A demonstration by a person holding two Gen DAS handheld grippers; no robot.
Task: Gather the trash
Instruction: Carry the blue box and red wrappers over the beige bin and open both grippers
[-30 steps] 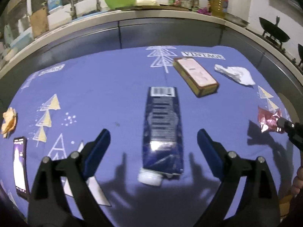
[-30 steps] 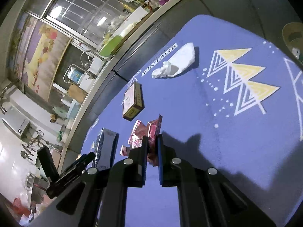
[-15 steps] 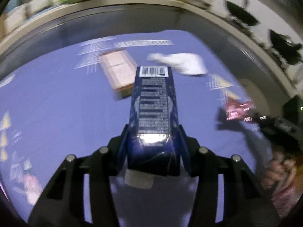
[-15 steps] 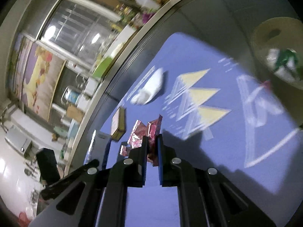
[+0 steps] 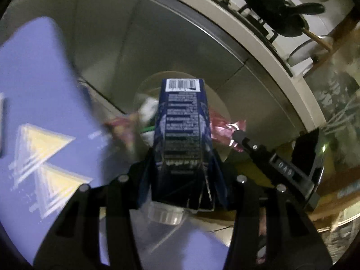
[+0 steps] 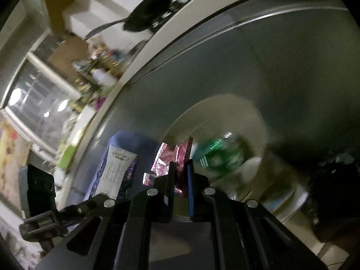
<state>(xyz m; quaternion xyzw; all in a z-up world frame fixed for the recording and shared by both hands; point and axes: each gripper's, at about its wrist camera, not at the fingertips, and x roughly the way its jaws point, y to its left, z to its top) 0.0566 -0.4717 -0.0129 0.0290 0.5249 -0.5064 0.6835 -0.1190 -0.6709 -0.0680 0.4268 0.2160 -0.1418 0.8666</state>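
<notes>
Carton (image 5: 183, 130) clamped in left tool (image 5: 182, 168), above bin (image 5: 221, 110).

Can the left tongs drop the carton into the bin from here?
Probably yes. The left tongs grip the carton, whose far end already hangs over the bin opening. The right tongs with the pink wrapper crowd the right side.
</notes>
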